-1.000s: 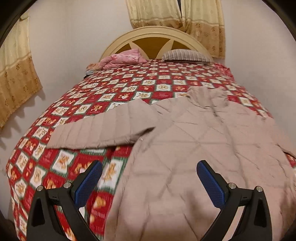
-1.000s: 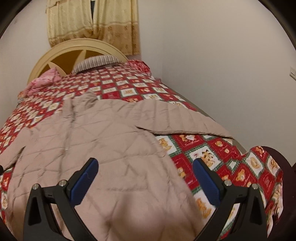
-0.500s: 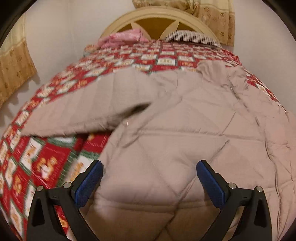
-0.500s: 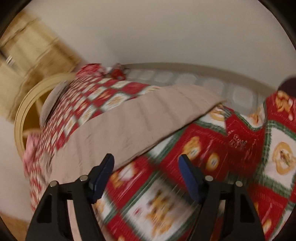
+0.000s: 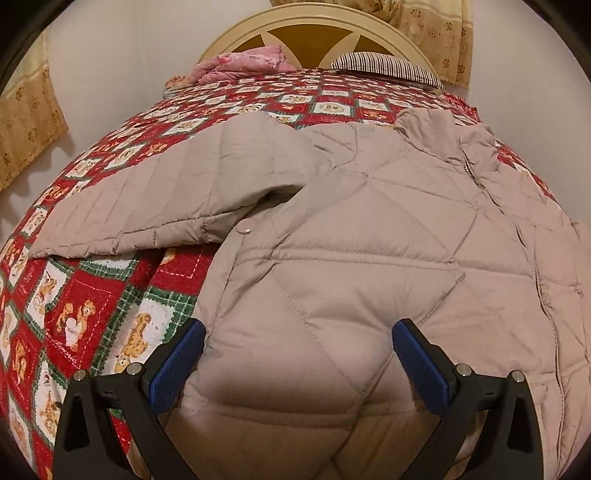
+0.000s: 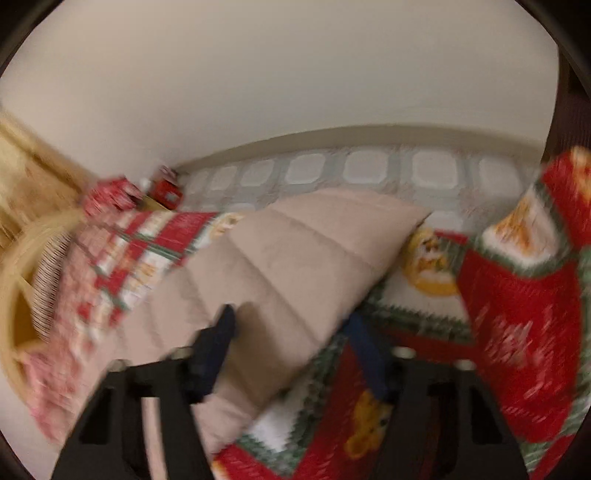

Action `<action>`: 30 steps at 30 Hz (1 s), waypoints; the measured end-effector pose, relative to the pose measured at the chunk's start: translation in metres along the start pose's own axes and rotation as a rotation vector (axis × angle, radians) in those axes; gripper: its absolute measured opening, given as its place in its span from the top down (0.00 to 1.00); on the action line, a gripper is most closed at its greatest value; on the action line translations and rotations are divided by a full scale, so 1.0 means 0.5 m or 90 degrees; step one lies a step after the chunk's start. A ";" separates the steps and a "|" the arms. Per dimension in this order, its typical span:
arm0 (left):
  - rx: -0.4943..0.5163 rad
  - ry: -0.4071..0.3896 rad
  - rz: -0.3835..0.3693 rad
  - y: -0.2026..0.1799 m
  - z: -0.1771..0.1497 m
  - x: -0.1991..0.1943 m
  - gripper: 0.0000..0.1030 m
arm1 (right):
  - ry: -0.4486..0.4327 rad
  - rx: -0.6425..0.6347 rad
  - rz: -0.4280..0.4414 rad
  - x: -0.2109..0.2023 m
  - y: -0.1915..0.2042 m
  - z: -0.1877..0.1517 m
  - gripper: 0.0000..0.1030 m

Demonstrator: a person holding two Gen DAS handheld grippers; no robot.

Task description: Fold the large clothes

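A large beige quilted jacket [image 5: 369,229] lies spread flat on the bed, collar toward the headboard. Its left sleeve [image 5: 166,199] stretches out to the left. My left gripper [image 5: 297,354] is open, just above the jacket's lower left hem, fingers straddling the fabric. In the blurred right wrist view the jacket's right sleeve [image 6: 295,266] lies on the quilt, its cuff near the bed's edge. My right gripper [image 6: 291,332] is open and close over that sleeve, the left finger above the sleeve and the right finger at its lower edge.
The bed carries a red, green and white patchwork quilt [image 5: 92,295]. A pink bundle [image 5: 243,66] and a striped pillow [image 5: 388,68] lie by the cream headboard [image 5: 314,22]. A tiled floor [image 6: 369,170] and wall run along the bed's right side.
My left gripper has moved lower and closer over the jacket's hem. My right gripper has swung right and dropped toward the right sleeve, its jaws narrower than a second ago.
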State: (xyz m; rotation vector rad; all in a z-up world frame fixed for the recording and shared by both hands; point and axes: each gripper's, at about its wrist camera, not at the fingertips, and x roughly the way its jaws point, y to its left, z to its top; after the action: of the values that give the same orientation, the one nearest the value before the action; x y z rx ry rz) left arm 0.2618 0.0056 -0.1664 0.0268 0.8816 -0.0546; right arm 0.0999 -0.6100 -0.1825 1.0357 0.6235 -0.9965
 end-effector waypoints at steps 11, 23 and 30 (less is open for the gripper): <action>-0.004 0.000 -0.008 0.003 -0.001 0.001 0.01 | -0.075 -0.119 0.126 -0.112 -0.002 0.029 0.92; -0.010 -0.002 -0.016 0.003 -0.001 -0.001 0.01 | -0.131 -0.409 0.317 -0.342 0.281 -0.151 0.92; -0.011 -0.002 -0.018 0.009 -0.002 -0.002 0.01 | -0.046 -0.595 0.447 -0.369 0.478 -0.416 0.93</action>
State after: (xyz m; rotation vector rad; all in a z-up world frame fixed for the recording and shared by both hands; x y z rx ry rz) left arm 0.2608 0.0104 -0.1660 -0.0012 0.8787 -0.0732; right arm 0.2378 -0.3122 -0.0188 0.3134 0.5144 -0.0639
